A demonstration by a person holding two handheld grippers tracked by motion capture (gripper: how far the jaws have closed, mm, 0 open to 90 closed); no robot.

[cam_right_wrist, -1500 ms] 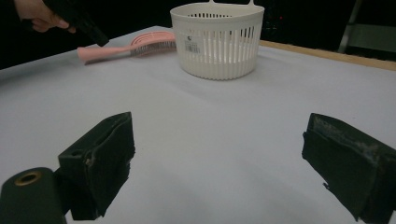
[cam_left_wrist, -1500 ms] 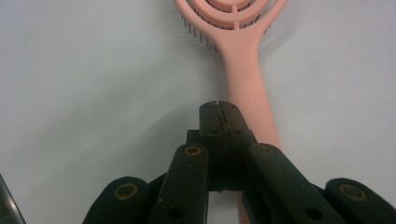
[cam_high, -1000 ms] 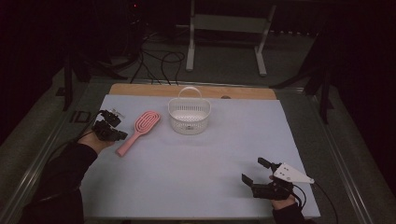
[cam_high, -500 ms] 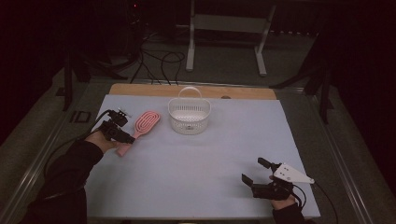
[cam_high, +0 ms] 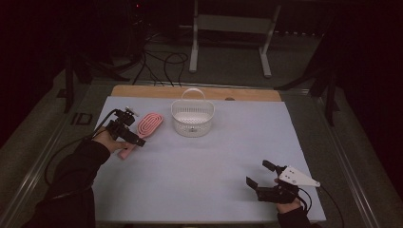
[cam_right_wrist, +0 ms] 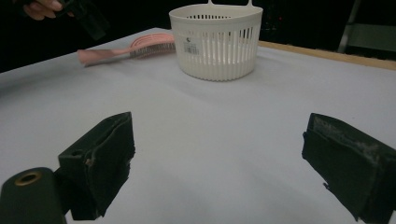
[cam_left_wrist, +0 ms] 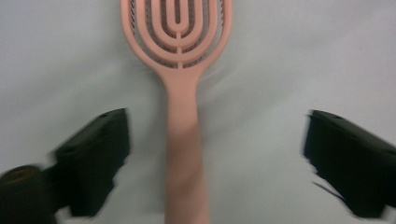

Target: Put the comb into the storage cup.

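The pink plastic hairbrush (cam_high: 144, 131) lies flat near the bench's left edge, just beside the white slatted plastic basket (cam_high: 192, 118) toward the far edge. The left gripper (cam_left_wrist: 215, 154) has just been opening its jaws; they stand wide apart astride the brush handle, not touching it. The right gripper (cam_high: 264, 176), near the front right corner, holds its jaws apart, empty.

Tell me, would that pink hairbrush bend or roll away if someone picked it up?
The pink hairbrush looks like rigid moulded plastic, so probably stiff. Its open, slotted head suggests it is light. It lies flat on the table, so rolling seems unlikely.
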